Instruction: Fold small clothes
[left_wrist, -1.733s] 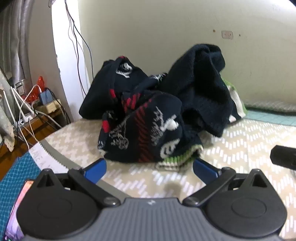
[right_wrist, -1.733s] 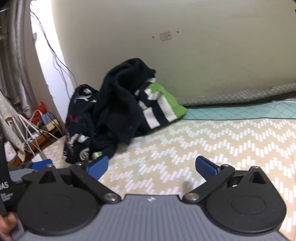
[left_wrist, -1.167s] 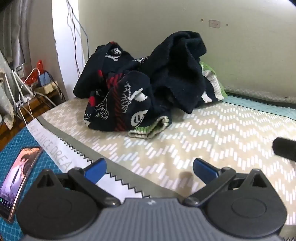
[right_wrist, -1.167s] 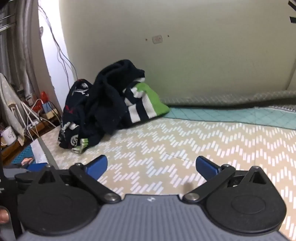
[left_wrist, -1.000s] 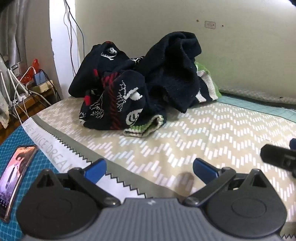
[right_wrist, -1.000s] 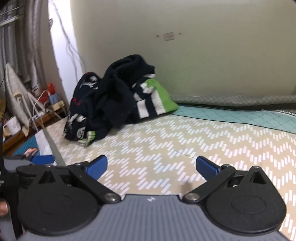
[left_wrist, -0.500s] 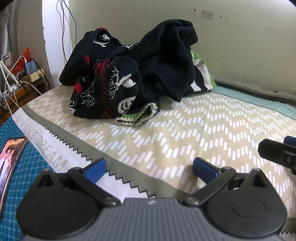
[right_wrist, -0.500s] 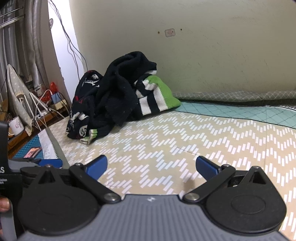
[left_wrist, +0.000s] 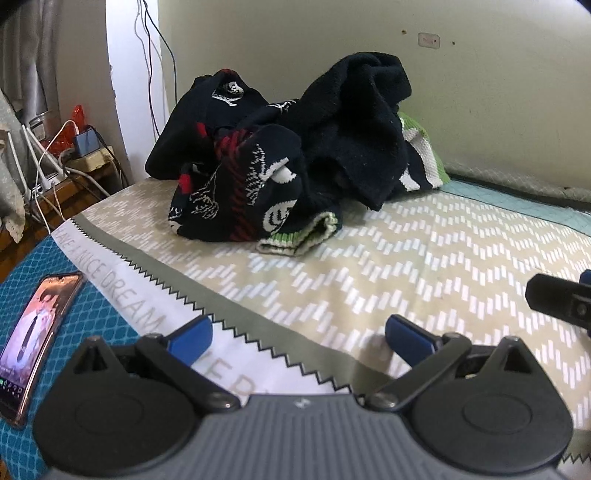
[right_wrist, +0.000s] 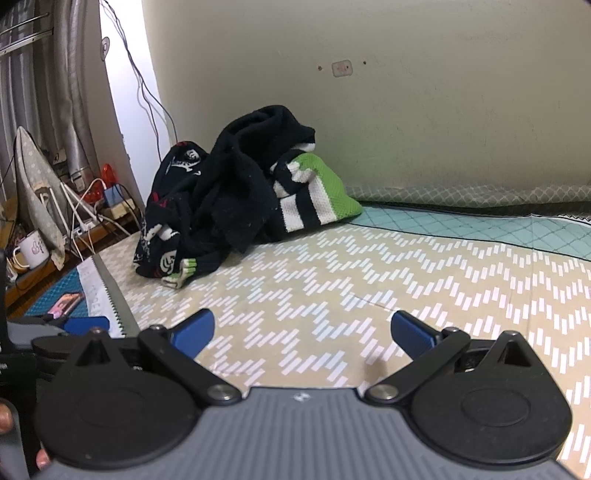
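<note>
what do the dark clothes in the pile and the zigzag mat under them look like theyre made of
Dark clothes: knitted yarn, probably wool or acrylic; visible stitch texture, ribbed green-and-white cuff, matte fuzzy surface with lint. Zigzag mat: looks like thin printed fabric or soft plastic sheeting, flat with a faint crease and slight sheen; the exact material can't be told.

Black linkages — blue fingers — grey ribbing

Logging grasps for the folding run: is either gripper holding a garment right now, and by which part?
Nothing is held. The left gripper and right gripper are open and empty, short of the clothes pile.
</note>
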